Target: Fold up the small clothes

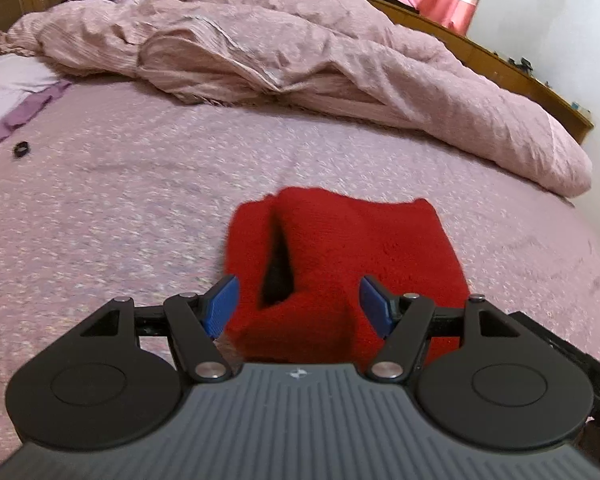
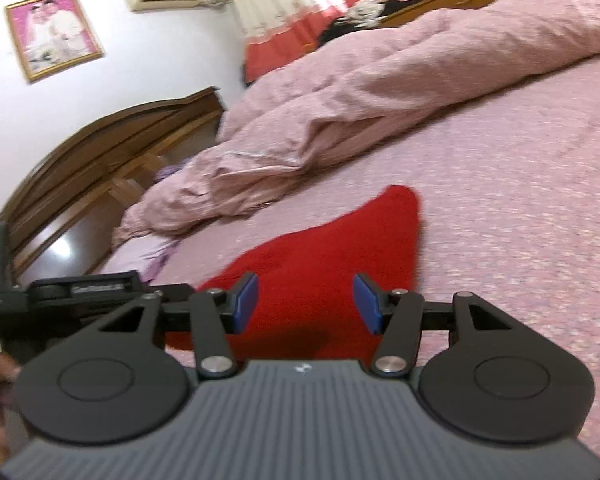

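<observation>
Both the left claw [image 1: 298,304] and right claw [image 2: 306,304] are open, nothing gripped; the red garment [image 1: 340,248] on the bed [image 1: 120,200] is left gaping, so the fold is likely lost if snagged.

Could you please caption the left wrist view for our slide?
Open left gripper above a folded red garment on a pink bedspread.

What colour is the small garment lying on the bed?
Red, a plain knit garment; clearest in the left wrist view.

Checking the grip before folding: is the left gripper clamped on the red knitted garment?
No, the left gripper stands open above the red knitted garment.
</observation>
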`<action>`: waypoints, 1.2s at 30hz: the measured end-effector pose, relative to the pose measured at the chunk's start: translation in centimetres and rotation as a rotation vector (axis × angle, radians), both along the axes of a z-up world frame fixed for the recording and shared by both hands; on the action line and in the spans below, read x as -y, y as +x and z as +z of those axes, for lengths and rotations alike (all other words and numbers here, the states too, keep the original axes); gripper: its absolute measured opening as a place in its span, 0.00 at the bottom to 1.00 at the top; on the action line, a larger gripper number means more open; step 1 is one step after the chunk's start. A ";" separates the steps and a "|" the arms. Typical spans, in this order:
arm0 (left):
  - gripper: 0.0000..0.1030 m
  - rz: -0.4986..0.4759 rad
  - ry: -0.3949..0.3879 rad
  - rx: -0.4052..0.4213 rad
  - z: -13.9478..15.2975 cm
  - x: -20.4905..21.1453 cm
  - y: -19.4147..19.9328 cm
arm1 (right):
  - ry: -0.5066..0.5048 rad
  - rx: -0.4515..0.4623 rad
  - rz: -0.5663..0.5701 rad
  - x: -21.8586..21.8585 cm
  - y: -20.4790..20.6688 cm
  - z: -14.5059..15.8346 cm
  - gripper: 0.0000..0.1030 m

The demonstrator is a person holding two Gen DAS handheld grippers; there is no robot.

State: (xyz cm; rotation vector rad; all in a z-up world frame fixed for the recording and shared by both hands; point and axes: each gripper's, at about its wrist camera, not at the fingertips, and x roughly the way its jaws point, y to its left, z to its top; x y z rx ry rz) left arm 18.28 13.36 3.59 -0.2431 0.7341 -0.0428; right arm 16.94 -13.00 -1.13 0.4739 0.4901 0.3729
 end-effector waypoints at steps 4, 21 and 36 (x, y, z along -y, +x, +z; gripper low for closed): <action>0.69 -0.008 0.032 0.005 -1.4 1.1 0.7 | 0.002 -0.042 -0.040 0.8 0.6 -1.3 0.55; 0.08 0.076 -0.009 0.060 -1.6 -3.4 -2.7 | -0.004 -0.065 -0.005 -0.2 1.9 -2.3 0.55; 0.11 0.102 -0.107 0.037 -0.9 -5.4 -1.9 | -0.068 -0.068 0.047 -1.6 2.0 -2.3 0.57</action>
